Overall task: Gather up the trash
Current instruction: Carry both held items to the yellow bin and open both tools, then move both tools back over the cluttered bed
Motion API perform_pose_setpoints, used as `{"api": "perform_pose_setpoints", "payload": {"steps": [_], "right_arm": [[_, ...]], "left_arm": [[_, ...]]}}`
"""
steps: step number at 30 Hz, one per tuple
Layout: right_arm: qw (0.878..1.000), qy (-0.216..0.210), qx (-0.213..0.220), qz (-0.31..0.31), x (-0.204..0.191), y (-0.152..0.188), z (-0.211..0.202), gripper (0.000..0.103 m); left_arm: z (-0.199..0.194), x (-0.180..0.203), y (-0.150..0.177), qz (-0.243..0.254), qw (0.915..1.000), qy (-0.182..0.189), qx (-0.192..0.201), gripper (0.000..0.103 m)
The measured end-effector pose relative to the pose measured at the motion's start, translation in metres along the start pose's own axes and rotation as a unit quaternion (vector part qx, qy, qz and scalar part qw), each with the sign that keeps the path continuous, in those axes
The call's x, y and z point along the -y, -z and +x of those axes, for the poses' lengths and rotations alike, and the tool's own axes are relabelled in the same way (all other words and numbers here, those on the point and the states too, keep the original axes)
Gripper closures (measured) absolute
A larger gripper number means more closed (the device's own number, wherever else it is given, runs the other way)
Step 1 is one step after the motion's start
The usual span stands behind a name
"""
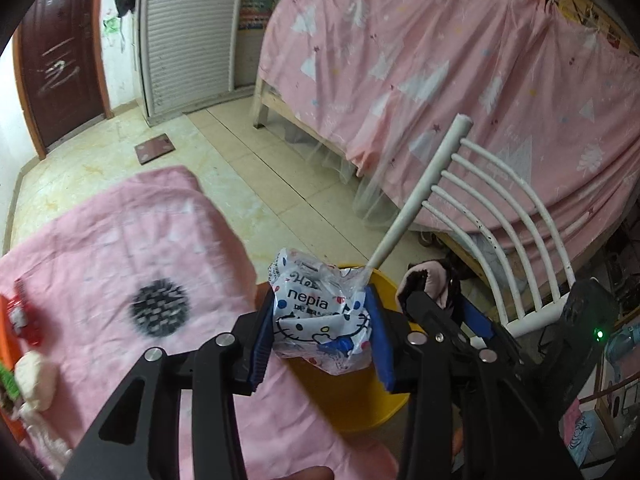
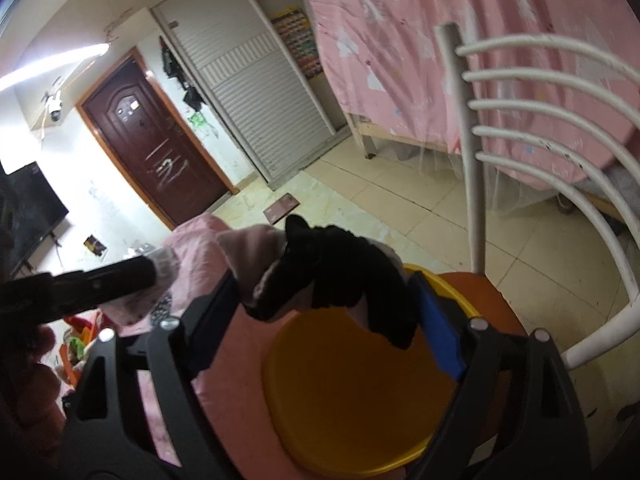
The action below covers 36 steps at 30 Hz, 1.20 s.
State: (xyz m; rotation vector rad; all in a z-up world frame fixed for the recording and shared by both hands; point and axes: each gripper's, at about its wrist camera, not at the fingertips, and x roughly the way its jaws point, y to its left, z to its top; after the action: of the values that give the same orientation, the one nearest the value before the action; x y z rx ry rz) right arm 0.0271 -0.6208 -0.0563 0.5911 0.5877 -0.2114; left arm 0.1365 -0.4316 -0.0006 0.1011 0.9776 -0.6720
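Observation:
A crumpled "nepia" tissue packet (image 1: 320, 316) with a cartoon cat print sits between the blue pads of my left gripper (image 1: 320, 332), which is shut on it just above the yellow bin (image 1: 360, 404). My right gripper (image 2: 320, 304) hovers over the same yellow bin (image 2: 360, 400). Its jaws stand wide, and a bunched black and pink cloth (image 2: 332, 276) spans the gap, touching both fingers. In the left wrist view the right gripper (image 1: 444, 304) is just right of the packet. The left gripper (image 2: 160, 268) reaches in from the left of the right wrist view.
The bin stands on the orange seat (image 2: 496, 304) of a white metal chair (image 1: 500, 220). A table under a pink cloth (image 1: 140, 260) carries a red wrapper (image 1: 24, 312) and a white lump (image 1: 36, 376). Behind is a bed hung with a pink curtain (image 1: 440, 80). A flat scale (image 1: 154, 148) lies on the tiled floor.

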Motion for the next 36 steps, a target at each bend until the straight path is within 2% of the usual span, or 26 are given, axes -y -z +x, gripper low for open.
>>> {"api": "perform_pose_setpoints", "payload": {"steps": [1,2,4,5,11,21,25,32,36], "right_arm": [[1.000,0.002,0.001,0.007,0.005,-0.001,0.000,0.019],[1.000,0.001,0.002,0.016,0.011,-0.001,-0.001,0.018],[1.000,-0.006,0.004,0.028,0.020,-0.003,-0.001,0.018],[0.999,-0.008,0.004,0.032,0.023,-0.005,-0.001,0.018],[0.999,-0.013,0.006,0.045,0.029,-0.007,-0.001,0.018],[0.999,-0.033,0.009,0.004,-0.006,-0.009,-0.004,0.018],[0.999,-0.044,0.014,-0.014,-0.024,-0.008,-0.008,0.011],[0.995,-0.072,0.008,-0.069,-0.072,0.002,-0.011,0.010],[0.990,-0.088,0.001,-0.109,-0.106,0.013,-0.010,0.006]], "left_arm": [[0.004,0.002,-0.001,0.000,1.0000,0.003,-0.006,0.058],[0.010,0.003,-0.001,-0.001,0.9999,0.004,-0.013,0.046],[0.016,0.006,-0.002,-0.007,0.9998,0.002,-0.019,0.032],[0.017,0.005,-0.002,-0.010,0.9998,0.002,-0.018,0.030],[0.013,0.001,0.000,-0.020,0.9997,-0.001,-0.017,0.030],[-0.020,-0.025,0.003,-0.042,0.9991,-0.006,0.007,0.030],[-0.040,-0.045,0.008,-0.058,0.9979,-0.019,0.020,0.030],[-0.085,-0.088,0.027,-0.064,0.9939,-0.079,0.042,0.030],[-0.115,-0.122,0.040,-0.073,0.9887,-0.119,0.054,0.030]]}}
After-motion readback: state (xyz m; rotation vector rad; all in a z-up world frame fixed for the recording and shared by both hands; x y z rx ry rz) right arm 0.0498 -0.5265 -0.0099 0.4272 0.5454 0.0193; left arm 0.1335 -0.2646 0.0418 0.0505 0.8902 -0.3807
